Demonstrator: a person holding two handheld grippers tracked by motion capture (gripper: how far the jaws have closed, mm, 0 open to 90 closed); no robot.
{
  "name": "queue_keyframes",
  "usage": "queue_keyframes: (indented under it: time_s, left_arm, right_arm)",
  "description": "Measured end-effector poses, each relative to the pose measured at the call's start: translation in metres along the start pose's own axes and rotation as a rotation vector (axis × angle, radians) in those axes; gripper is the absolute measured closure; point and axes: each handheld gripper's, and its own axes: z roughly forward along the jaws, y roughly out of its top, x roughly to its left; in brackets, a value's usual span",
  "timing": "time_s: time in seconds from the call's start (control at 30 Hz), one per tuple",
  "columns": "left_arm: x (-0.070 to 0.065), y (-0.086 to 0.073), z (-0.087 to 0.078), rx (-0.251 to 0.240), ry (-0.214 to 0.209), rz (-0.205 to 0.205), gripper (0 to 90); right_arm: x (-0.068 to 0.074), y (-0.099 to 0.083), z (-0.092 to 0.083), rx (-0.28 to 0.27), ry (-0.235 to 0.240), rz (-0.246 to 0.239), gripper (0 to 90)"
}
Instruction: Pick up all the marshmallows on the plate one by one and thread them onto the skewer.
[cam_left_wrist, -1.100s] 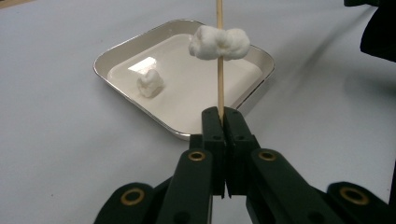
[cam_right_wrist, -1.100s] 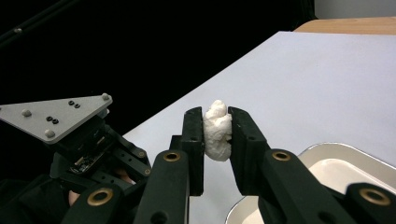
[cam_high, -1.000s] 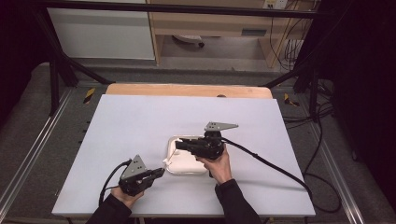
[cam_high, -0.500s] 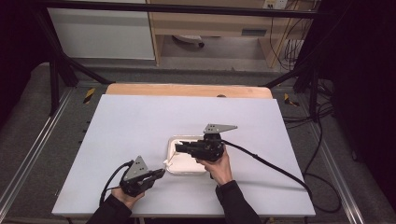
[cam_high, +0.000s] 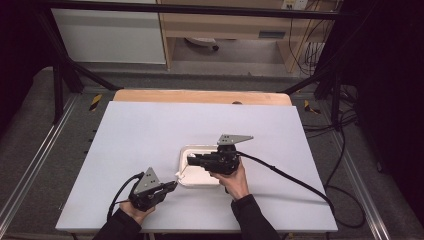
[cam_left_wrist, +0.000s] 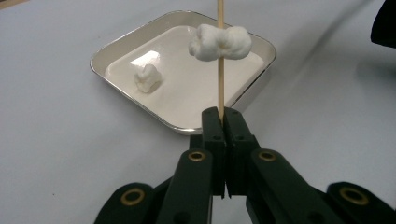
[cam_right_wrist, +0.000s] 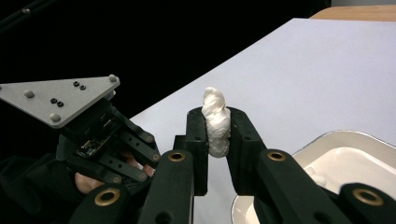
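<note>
My left gripper (cam_left_wrist: 223, 112) is shut on a thin wooden skewer (cam_left_wrist: 220, 88) that stands upright with two white marshmallows (cam_left_wrist: 219, 42) threaded on it. Behind the skewer a white square tray (cam_left_wrist: 116, 44) holds one loose marshmallow (cam_left_wrist: 148, 77). My right gripper (cam_right_wrist: 216, 116) is shut on another marshmallow (cam_right_wrist: 216, 122), held in the air above the tray's (cam_right_wrist: 327, 135) left side. In the high view the left gripper (cam_high: 175, 184) is at the tray's (cam_high: 200, 148) near left corner. The right gripper (cam_high: 190, 160) points left over the tray, a short way from the skewer's tip (cam_high: 181, 172).
The white table top (cam_high: 150, 130) spreads wide to the left and behind the tray. A wooden strip (cam_high: 200, 96) runs along its far edge. The right gripper's black cable (cam_high: 290, 177) trails across the table toward the right edge. Metal frame rails flank the table.
The right gripper with its marshmallow has shifted slightly toward the near edge, closer to the skewer. The left gripper has barely moved.
</note>
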Motion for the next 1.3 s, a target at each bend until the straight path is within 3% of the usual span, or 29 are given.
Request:
queue_keyframes:
  time_s: [0.77, 0.87, 1.07, 1.13, 1.3]
  left_arm:
    - [-0.0012, 0.0012, 0.0038, 0.016, 0.004, 0.012, 89.0]
    - [0.0006, 0.001, 0.0036, -0.015, -0.013, 0.008, 89.0]
    - [0.0038, 0.0011, 0.0028, -0.054, -0.033, -0.001, 89.0]
    - [0.0038, 0.0011, 0.003, -0.055, -0.033, -0.005, 89.0]
    - [0.0041, 0.0007, 0.0033, -0.052, -0.035, -0.008, 89.0]
  right_arm:
    - [-0.0023, -0.0075, 0.0005, 0.019, 0.013, 0.008, 81.4]
    - [-0.0018, -0.0071, 0.0001, 0.015, 0.014, 0.004, 80.9]
    - [0.0001, -0.0028, -0.0051, -0.001, -0.028, -0.035, 74.7]
    - [0.0011, -0.0019, -0.0059, -0.003, -0.03, -0.037, 64.7]
    - [0.0026, -0.0014, -0.0073, -0.019, -0.044, -0.046, 55.2]
